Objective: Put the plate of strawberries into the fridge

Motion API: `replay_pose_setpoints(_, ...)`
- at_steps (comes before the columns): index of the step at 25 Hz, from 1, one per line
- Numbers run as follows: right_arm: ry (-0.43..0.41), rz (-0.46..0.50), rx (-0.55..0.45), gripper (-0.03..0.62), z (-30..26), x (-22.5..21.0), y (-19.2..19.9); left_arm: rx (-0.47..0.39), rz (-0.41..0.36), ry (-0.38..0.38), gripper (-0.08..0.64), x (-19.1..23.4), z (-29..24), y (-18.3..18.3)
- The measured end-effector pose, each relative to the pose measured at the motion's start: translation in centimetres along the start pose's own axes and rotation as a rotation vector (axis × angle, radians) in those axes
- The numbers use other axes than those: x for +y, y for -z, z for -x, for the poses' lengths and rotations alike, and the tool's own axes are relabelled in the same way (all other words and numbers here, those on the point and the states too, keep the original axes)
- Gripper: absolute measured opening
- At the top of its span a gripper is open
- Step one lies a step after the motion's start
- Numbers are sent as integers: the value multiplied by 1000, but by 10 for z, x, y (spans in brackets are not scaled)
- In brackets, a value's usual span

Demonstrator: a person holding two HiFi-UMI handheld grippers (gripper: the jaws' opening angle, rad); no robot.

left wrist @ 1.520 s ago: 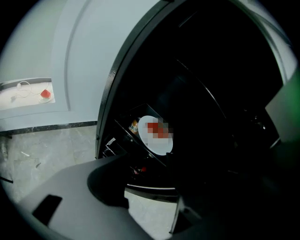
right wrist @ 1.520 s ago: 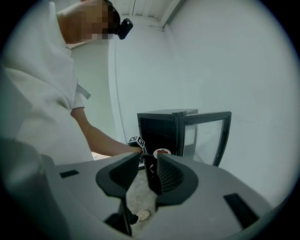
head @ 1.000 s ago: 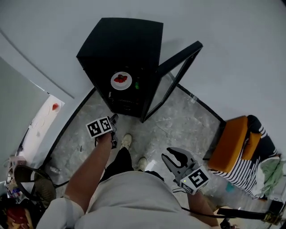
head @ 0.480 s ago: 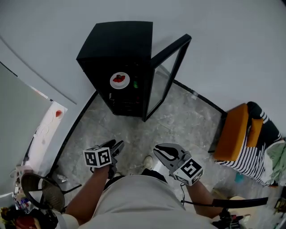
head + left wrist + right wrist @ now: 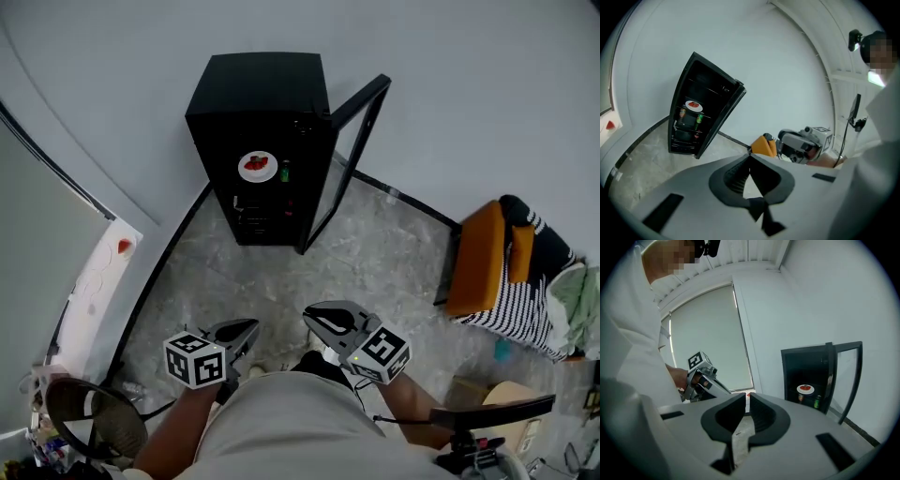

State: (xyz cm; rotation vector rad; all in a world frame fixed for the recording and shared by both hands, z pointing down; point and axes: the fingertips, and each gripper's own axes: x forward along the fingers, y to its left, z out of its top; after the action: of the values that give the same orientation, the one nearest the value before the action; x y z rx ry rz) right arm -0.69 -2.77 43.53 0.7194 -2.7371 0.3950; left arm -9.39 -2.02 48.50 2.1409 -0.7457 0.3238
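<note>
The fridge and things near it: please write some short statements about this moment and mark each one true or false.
1. The fridge has its door open. True.
2. The plate of strawberries rests on top of the fridge. False: it sits inside the fridge.
3. A green drink stands beside the plate. True.
4. The left claw grips the plate. False: it is shut on nothing and is well away from the fridge.
5. The chair to the right of the fridge is blue. False: it is orange.
</note>
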Motion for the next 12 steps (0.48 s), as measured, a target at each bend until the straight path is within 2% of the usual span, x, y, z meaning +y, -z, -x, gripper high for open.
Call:
replay_pose_setpoints(6, 20, 4, 24, 35, -23, 70, 14, 13, -75, 93, 14, -12, 61, 35)
replay_pose_setpoints(12, 35, 12, 36, 32, -33, 123, 33, 1, -123, 135, 14, -18, 96, 65)
